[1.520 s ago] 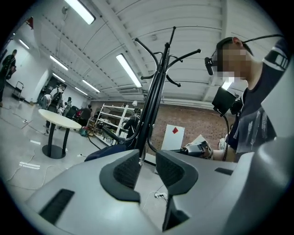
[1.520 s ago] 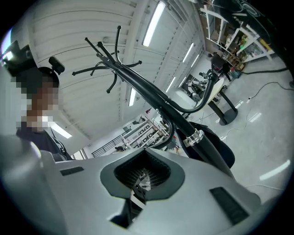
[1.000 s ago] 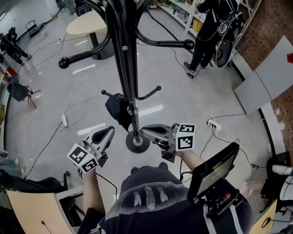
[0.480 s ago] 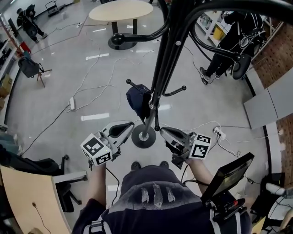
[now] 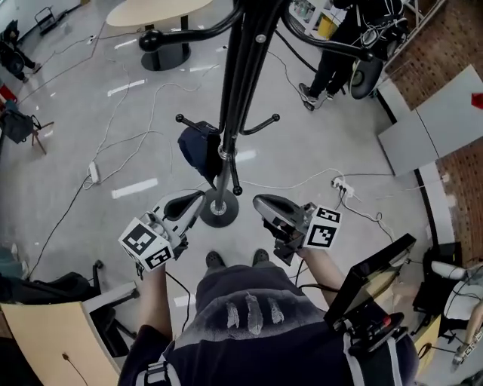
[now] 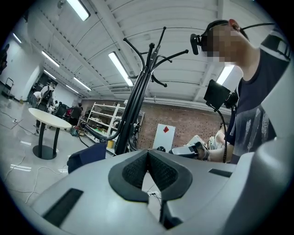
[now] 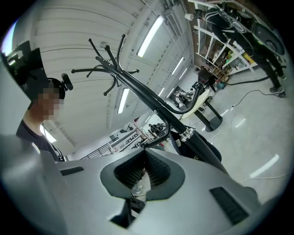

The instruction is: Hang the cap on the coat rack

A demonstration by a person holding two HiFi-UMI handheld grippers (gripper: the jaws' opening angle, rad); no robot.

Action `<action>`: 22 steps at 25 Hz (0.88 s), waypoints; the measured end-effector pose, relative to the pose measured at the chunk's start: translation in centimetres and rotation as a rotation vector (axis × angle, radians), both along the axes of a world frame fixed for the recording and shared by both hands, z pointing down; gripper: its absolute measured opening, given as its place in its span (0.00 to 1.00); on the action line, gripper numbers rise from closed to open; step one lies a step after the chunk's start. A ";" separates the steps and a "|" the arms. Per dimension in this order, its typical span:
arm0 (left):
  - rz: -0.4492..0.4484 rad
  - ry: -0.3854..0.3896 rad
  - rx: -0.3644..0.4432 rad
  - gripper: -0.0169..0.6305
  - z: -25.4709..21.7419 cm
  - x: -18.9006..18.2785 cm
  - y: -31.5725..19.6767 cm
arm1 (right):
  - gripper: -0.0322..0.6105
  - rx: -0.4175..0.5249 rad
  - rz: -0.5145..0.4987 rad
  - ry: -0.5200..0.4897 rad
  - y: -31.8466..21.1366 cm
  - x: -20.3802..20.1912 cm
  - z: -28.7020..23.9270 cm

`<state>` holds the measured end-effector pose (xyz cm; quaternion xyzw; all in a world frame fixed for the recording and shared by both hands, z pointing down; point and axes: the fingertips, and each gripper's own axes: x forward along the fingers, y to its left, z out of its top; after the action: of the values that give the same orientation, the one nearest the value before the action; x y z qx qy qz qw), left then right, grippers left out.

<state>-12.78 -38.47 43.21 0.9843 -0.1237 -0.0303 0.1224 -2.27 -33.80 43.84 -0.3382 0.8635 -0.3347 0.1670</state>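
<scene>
The dark navy cap hangs on a low hook of the black coat rack, whose round base stands on the floor just ahead of the person's feet. My left gripper is held left of the base, shut and empty. My right gripper is held right of the base, its pads together with nothing between them. Neither touches the cap. In the left gripper view the cap shows left of the rack pole. In the right gripper view the cap hangs beside the pole.
Cables trail over the grey floor, with a power strip at the right. A round table stands at the back, and a person stands at the back right. A chair is at lower left, a screen at lower right.
The head view has swung, so the rack sits differently in the picture. Both grippers stay low on either side of the rack's base, and the cap stays on its hook.
</scene>
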 end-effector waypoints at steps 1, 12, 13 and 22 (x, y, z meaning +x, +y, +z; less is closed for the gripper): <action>0.000 0.000 0.005 0.03 -0.3 0.1 0.0 | 0.06 0.006 0.000 -0.004 -0.1 0.0 -0.1; -0.096 -0.031 0.042 0.03 -2.6 5.4 4.0 | 0.05 0.032 -0.124 -0.077 3.0 2.9 -0.4; -0.105 -0.036 0.054 0.03 -2.8 6.1 4.3 | 0.05 0.035 -0.129 -0.085 3.3 3.3 -0.4; -0.161 -0.088 0.059 0.03 -2.6 10.5 6.2 | 0.06 0.008 -0.158 -0.155 5.6 6.8 0.4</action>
<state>-2.26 -32.29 40.57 0.9747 -0.2066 -0.0003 0.0847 4.56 -28.23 44.27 -0.2417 0.8733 -0.3685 0.2077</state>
